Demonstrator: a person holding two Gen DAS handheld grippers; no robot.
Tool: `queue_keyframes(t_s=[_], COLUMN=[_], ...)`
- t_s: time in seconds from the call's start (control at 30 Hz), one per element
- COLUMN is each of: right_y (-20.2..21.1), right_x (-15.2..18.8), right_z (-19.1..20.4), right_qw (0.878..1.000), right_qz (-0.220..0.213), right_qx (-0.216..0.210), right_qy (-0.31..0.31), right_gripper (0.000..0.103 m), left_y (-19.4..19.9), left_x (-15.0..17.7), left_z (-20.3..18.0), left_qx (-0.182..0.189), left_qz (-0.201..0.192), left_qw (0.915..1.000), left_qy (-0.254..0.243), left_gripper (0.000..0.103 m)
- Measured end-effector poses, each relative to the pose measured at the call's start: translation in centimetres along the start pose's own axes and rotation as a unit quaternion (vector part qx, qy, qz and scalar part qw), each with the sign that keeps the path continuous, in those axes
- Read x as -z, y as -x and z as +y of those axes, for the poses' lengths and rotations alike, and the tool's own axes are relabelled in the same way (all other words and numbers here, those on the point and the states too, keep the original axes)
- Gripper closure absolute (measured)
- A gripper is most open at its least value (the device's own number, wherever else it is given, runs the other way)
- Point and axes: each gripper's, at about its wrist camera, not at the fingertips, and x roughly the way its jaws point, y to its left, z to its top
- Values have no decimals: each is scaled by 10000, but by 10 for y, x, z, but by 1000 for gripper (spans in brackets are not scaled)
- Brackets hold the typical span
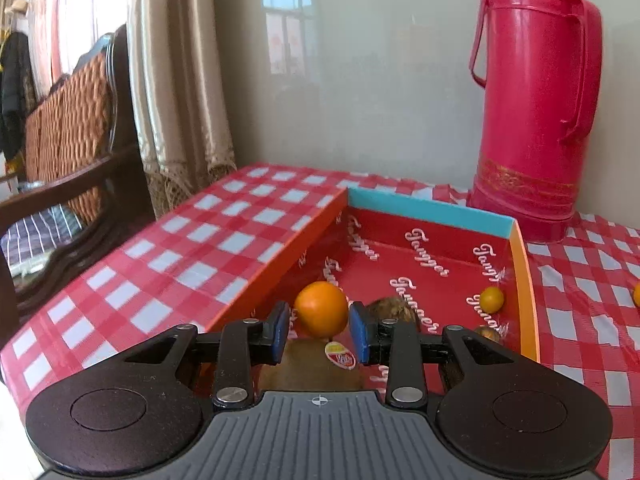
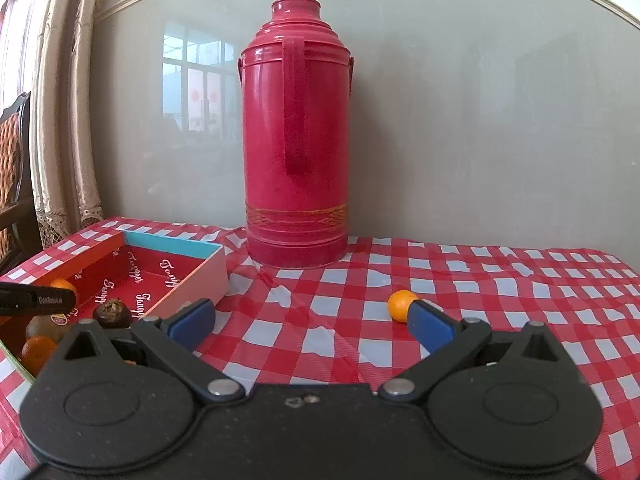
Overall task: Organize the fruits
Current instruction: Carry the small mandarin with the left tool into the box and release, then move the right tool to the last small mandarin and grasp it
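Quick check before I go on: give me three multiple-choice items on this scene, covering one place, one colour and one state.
1. Where does the loose orange lie?
A. inside the box
B. on the tablecloth
C. on top of the flask

2. What colour is the box's far inner wall?
A. turquoise
B. green
C. black

3. How does the right tool stand?
A. shut on an orange
B. shut on the flask's handle
C. open and empty

Answers:
1 B: the loose orange sits on the tablecloth, outside the box.
2 A: that wall shows as a turquoise strip.
3 C: the right tool has its fingers spread wide with nothing between them.
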Motion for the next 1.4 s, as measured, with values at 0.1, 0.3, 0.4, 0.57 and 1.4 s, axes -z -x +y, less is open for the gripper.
queue_keyframes(t_s=[0.1, 0.3, 0.4, 0.57, 1.4], right_y=[0, 2, 3, 4, -13], right_x=[0, 0, -1, -1, 1], right_z=[-1, 0, -2, -4, -42], right_qw=[10000, 10000, 10000, 10000, 9987], right_qz=[4, -13, -24, 12, 439], right_qx=[-9, -47, -58, -91, 149], right_qy=[-39, 19, -5, -36, 216], right_gripper=[6, 6, 6, 6, 6], left_y=[6, 25, 32, 57, 65], left_x=[0, 1, 2, 4, 21], left_z=[9, 10, 15, 25, 30], left_qx=[182, 148, 155, 60, -846], left_qz=[-92, -386, -309, -475, -590], left_qw=[9993, 9989, 9991, 9985, 9932], left_qy=[297, 213, 260, 257, 546], left_gripper=[10, 10, 10, 8, 0])
